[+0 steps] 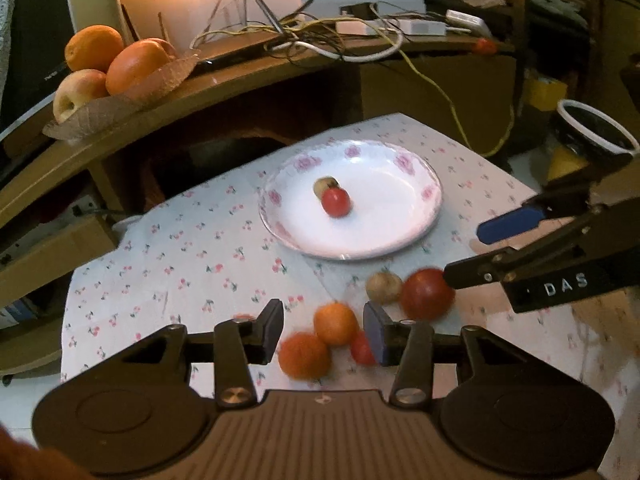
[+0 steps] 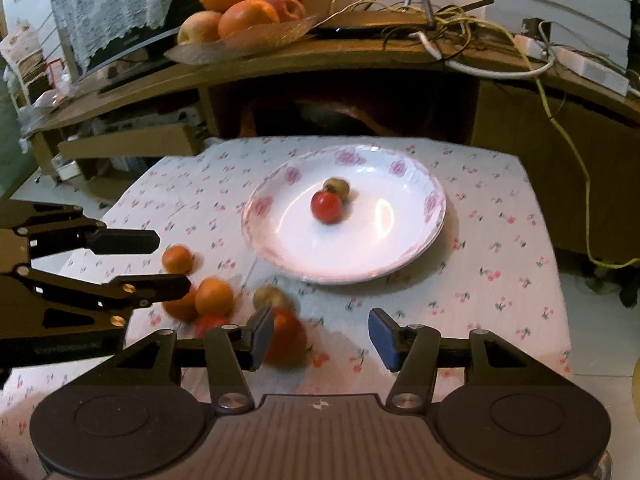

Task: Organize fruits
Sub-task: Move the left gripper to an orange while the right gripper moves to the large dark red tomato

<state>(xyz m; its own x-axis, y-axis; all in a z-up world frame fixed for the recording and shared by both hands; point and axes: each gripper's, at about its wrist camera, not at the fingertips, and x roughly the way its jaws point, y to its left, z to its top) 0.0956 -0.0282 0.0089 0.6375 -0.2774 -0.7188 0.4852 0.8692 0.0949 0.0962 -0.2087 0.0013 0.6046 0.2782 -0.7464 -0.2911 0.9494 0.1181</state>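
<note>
Fruits lie loose on the bench (image 2: 500, 240): oranges (image 1: 335, 323) between the left gripper (image 1: 324, 334)'s wide-open, empty fingers, a red tomato (image 2: 285, 340) beside the right gripper (image 2: 320, 336)'s, also spread and empty. Two more rest in the plate (image 2: 400, 248) beyond.

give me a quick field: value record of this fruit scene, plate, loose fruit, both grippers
plate: white plate with pink flowers, on the floral tablecloth
on plate: small red fruit touching a brownish fruit
loose fruit: cluster on the cloth near the plate; orange fruit, larger red fruit, brown fruit, others blurred
left gripper: open, holding nothing, above the cluster
right gripper: open, holding nothing, larger red fruit beside its left finger
background: fruit dish on the wooden shelf
</note>
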